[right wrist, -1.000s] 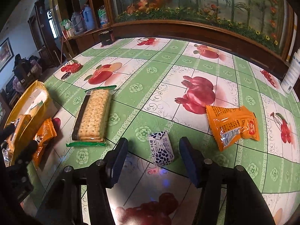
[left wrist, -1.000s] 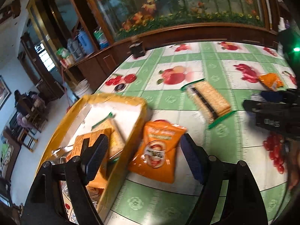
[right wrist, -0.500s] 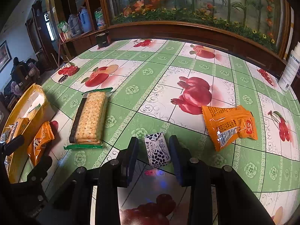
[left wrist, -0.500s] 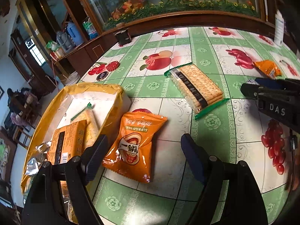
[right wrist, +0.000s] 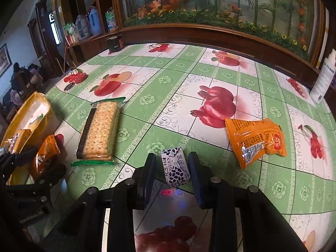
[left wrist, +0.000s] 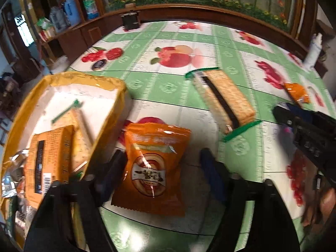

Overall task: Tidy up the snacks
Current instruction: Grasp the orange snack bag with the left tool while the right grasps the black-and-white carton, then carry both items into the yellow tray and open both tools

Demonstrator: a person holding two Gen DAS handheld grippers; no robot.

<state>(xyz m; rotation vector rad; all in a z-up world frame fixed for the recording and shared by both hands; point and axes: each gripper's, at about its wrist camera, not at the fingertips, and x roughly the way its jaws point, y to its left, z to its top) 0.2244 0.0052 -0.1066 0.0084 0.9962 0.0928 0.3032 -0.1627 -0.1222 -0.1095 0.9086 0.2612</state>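
Observation:
My left gripper (left wrist: 161,168) is open, its fingers on either side of an orange snack bag (left wrist: 154,168) that lies flat beside the yellow tray (left wrist: 113,113). The tray holds an orange box (left wrist: 49,159) and a cracker pack (left wrist: 78,124). My right gripper (right wrist: 172,168) has narrowed around a small white and navy snack packet (right wrist: 175,169) on the table; the right pad touches it and a small gap remains on the left. A long cracker pack (right wrist: 98,130) and a second orange bag (right wrist: 256,141) lie on the tablecloth.
The fruit-print green tablecloth (right wrist: 189,84) covers a round table. A white bottle (right wrist: 324,77) stands at the right edge and a dark box (right wrist: 113,43) at the far edge. A wooden cabinet with a planted display runs behind.
My right gripper has closed in from wide open around the small packet. My left gripper has moved over the orange bag, which now lies between its fingers.

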